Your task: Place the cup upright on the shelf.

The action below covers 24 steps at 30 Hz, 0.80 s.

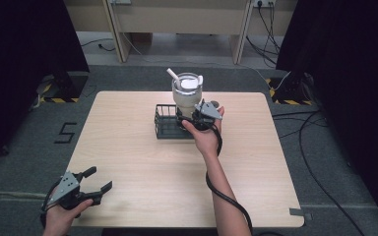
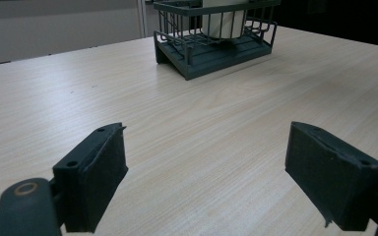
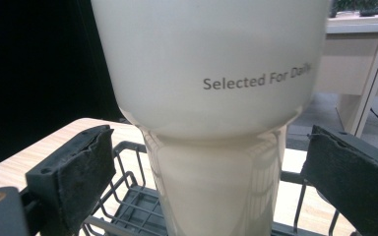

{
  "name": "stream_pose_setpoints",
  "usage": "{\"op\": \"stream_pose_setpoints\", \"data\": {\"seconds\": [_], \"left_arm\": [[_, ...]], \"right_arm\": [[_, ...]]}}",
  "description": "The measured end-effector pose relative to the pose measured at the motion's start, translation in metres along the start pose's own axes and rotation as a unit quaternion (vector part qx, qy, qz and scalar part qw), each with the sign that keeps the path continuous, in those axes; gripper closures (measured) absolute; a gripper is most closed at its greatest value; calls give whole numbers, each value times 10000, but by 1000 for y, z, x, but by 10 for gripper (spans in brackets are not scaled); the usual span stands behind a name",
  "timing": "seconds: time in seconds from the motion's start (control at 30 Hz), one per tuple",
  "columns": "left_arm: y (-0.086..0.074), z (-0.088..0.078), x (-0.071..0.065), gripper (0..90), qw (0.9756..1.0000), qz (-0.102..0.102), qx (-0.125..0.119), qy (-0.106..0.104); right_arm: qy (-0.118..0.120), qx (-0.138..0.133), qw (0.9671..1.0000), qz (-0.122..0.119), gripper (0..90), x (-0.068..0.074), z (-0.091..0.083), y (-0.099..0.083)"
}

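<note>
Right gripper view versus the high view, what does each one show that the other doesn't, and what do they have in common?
The right gripper view alone gives the grey lettering "Selected For Dail" printed on the cream tumbler, and the gaps between the tumbler's narrow base and the two open jaws on either side of it.

The high view alone gives the tumbler's lid and white straw, the left gripper open near the table's front left corner, and both forearms.

Both show the tumbler standing in the dark wire basket on the wooden table, with the right gripper at it.
</note>
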<state>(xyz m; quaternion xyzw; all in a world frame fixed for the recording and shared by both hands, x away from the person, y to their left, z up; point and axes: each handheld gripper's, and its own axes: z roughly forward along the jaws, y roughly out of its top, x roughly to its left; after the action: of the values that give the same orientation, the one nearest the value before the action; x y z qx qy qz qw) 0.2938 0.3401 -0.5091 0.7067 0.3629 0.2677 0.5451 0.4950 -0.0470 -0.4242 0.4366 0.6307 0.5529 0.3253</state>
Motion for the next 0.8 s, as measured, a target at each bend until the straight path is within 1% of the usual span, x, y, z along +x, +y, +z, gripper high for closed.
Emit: {"op": "stream_pose_setpoints", "data": {"seconds": [0.33,0.47,0.5,0.8], "left_arm": [[0,0,0,149,10000,-3,-2,2],[0,-1,0,149,10000,15,16,7],[0,0,0,149,10000,18,20,5],[0,0,0,149,10000,15,17,12]], "right_arm": [[-36,37,10000,-10,59,-7,-13,-1],[-41,63,10000,28,62,-10,-20,-2],[-57,68,10000,12,63,-11,-24,-3],[-78,120,9999,-18,69,-16,-34,-4]]}}
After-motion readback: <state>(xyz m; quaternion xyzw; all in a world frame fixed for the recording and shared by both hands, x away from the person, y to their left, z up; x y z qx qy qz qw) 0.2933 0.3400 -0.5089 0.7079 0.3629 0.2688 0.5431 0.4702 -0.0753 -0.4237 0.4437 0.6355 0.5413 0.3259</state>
